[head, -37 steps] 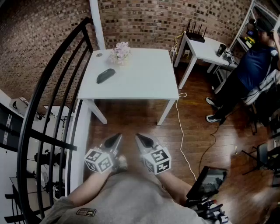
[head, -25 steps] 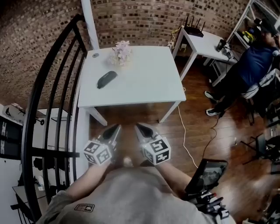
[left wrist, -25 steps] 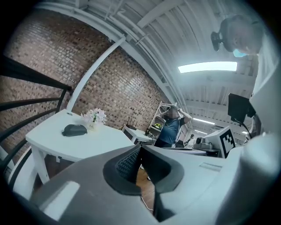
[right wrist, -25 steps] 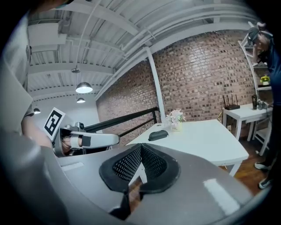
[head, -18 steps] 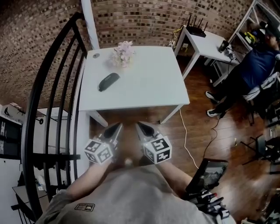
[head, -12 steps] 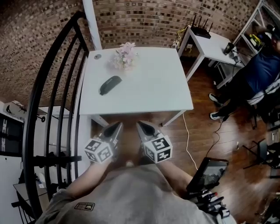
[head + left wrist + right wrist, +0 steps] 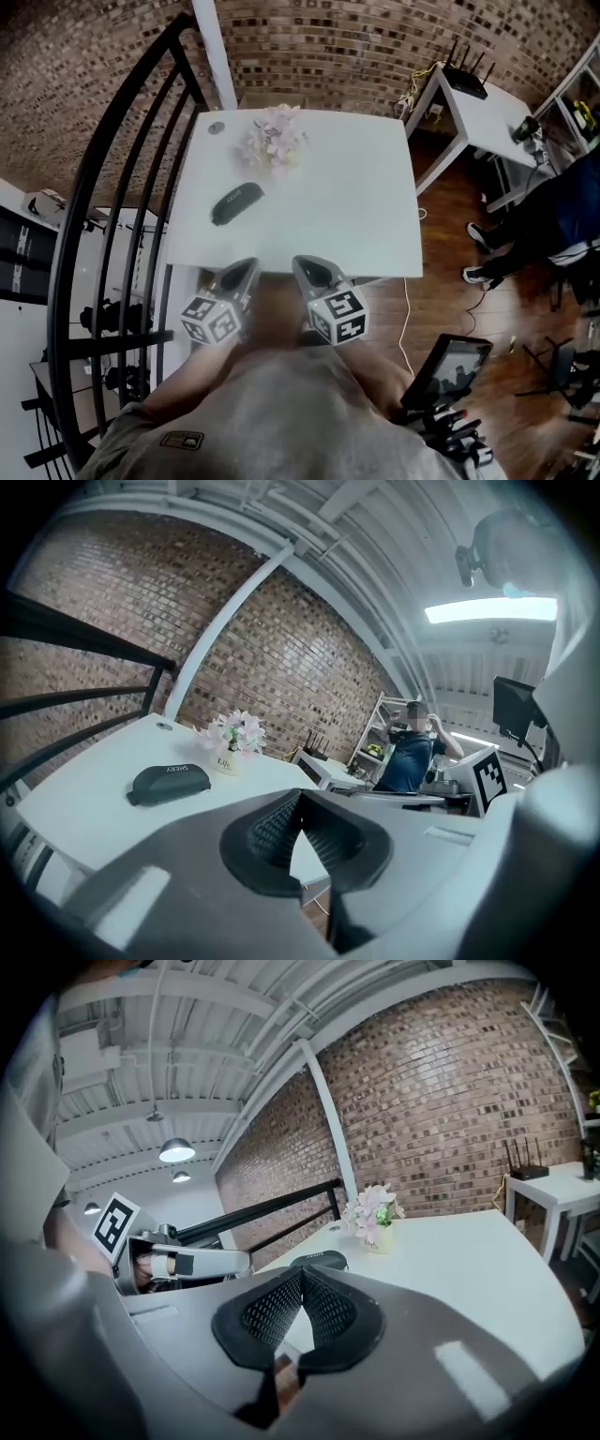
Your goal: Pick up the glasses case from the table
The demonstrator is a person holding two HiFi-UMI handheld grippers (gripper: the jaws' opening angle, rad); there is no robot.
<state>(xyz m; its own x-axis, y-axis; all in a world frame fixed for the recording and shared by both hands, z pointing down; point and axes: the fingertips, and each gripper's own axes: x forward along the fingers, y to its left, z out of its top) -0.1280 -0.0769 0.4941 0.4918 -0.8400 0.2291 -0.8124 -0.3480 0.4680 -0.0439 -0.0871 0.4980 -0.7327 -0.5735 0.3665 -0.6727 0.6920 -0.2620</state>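
A dark, oblong glasses case (image 7: 236, 202) lies on the left part of the white table (image 7: 347, 206), also seen as the glasses case (image 7: 169, 783) in the left gripper view and the glasses case (image 7: 319, 1261) in the right gripper view. My left gripper (image 7: 246, 269) and right gripper (image 7: 302, 267) are side by side at the table's near edge, both shut and holding nothing. The case sits ahead and to the left of both, well apart from them.
A small pot of pink flowers (image 7: 273, 139) stands behind the case, and a small round object (image 7: 217, 127) lies at the far left corner. A black curved railing (image 7: 98, 178) runs along the left. A second white table (image 7: 478, 108) and a person (image 7: 562, 216) are at the right.
Both grippers have come forward from over the wooden floor to the table's near edge. The table and case now appear nearer and larger. The jaws stayed shut.
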